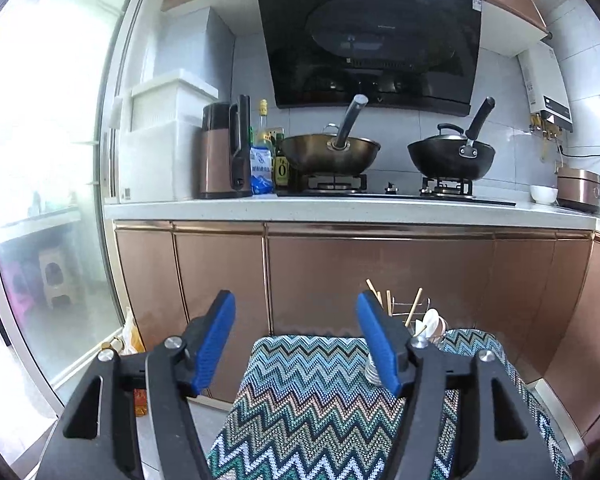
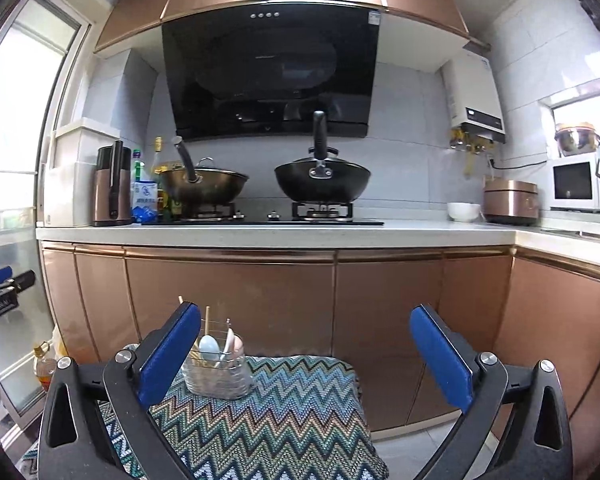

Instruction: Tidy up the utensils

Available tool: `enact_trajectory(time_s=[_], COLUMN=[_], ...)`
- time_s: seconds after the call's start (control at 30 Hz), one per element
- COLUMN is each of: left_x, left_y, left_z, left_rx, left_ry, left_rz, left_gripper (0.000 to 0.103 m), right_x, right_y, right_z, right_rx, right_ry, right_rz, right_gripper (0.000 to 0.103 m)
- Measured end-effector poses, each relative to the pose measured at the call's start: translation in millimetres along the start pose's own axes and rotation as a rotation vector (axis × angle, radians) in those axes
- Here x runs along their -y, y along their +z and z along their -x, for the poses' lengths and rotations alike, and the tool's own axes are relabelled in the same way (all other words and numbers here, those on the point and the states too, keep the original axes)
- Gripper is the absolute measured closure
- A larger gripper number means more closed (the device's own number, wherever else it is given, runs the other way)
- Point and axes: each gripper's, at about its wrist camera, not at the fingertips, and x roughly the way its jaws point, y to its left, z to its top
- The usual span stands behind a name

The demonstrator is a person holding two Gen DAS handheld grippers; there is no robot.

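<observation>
A clear utensil holder (image 2: 218, 374) stands on a zigzag-patterned cloth (image 2: 284, 416) near its far left edge. It holds spoons (image 2: 209, 347) and wooden chopsticks (image 2: 208, 320). In the left wrist view the holder (image 1: 426, 326) shows behind my right finger, with chopsticks (image 1: 414, 306) sticking up. My left gripper (image 1: 296, 336) is open and empty above the cloth (image 1: 312, 400). My right gripper (image 2: 306, 350) is open and empty, the holder just inside its left finger.
Copper cabinet doors (image 2: 228, 300) stand behind the cloth. The counter (image 2: 260, 234) carries two woks (image 2: 322, 182) on a stove, a kettle (image 2: 110, 188), bottles, a bowl (image 2: 464, 212) and a rice cooker. An oil bottle (image 2: 44, 368) sits on the floor by the glass door.
</observation>
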Motion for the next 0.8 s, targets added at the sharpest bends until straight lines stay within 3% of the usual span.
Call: enact_trajectory(time_s=[0.23, 0.8], left_x=[2, -3], left_y=[6, 10], left_z=[16, 21], left_rx=[0.049, 0.046], left_ry=[0.013, -0.047], left_rz=[-0.034, -0.03], left_gripper=[0.028, 0.027], right_x=[11, 12], right_y=[-4, -7], right_z=[7, 10], right_rx=[0.011, 0.012], right_ry=[-0.033, -0.05], right_rz=[-0.003, 0.027], right_gripper=[0.0, 0.0])
